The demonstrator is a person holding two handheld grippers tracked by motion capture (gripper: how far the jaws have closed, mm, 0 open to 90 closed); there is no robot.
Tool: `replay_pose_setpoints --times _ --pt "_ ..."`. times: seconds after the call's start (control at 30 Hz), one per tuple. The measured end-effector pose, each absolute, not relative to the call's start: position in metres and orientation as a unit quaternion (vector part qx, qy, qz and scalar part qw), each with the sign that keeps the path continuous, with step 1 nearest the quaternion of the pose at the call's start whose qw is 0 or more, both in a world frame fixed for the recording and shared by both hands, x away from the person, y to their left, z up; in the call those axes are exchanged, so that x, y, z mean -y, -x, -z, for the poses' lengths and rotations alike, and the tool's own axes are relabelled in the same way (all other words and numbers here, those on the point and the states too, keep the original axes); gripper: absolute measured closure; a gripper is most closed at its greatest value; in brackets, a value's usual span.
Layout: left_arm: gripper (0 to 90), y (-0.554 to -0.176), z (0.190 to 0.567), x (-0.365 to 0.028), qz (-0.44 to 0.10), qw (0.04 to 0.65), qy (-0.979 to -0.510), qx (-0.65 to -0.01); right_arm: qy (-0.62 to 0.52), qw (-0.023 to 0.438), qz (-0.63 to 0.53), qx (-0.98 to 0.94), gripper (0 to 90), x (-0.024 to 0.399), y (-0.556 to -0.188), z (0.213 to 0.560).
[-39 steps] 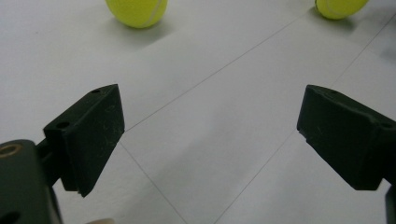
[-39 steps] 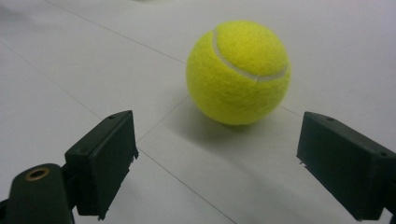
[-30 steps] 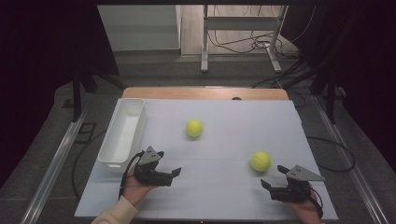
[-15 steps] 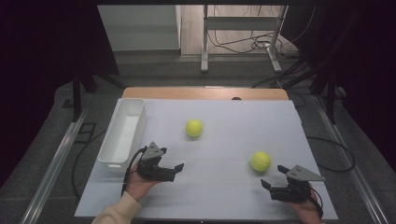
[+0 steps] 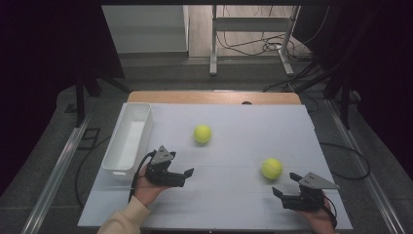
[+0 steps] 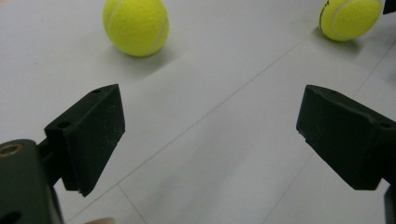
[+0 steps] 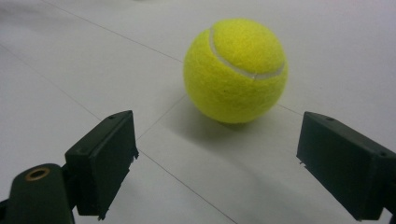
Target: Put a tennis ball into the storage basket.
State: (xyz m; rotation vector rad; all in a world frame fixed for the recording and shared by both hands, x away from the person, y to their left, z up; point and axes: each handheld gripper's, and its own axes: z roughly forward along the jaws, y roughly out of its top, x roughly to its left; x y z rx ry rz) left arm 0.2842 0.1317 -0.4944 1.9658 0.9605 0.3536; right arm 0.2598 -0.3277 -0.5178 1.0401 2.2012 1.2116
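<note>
Two yellow tennis balls lie on the white table sheet (image 5: 229,200). One ball (image 5: 202,134) rests near the middle, the other (image 5: 272,168) at the right front. My left gripper (image 5: 184,174) is held by a hand at the left front, open and empty, pointing right toward the sheet's middle. Along its jaws (image 6: 210,135) I see the middle ball (image 6: 135,25) far off at the left and the right ball (image 6: 350,18) at the far right. My right gripper (image 5: 286,184) stands open just behind the right ball. That ball (image 7: 236,70) lies a little beyond the jaw tips (image 7: 212,158), apart from them.
A long white bin (image 5: 129,139) with nothing visible inside stands along the sheet's left edge, just beyond the left hand. Past the wooden table edge (image 5: 214,96) are a metal stand's legs (image 5: 248,29) and floor cables.
The left gripper has moved to the right and a little forward, away from the bin's near corner. The right gripper and both balls have stayed where they were.
</note>
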Motion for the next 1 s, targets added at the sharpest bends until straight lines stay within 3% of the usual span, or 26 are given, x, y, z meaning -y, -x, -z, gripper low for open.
replay_pose_setpoints --times 1.0 --pt "8.7 -0.314 0.483 -0.118 -0.122 0.445 -0.794 -0.397 -0.373 0.210 -0.436 -0.792 12.7 0.328 -0.259 0.518"
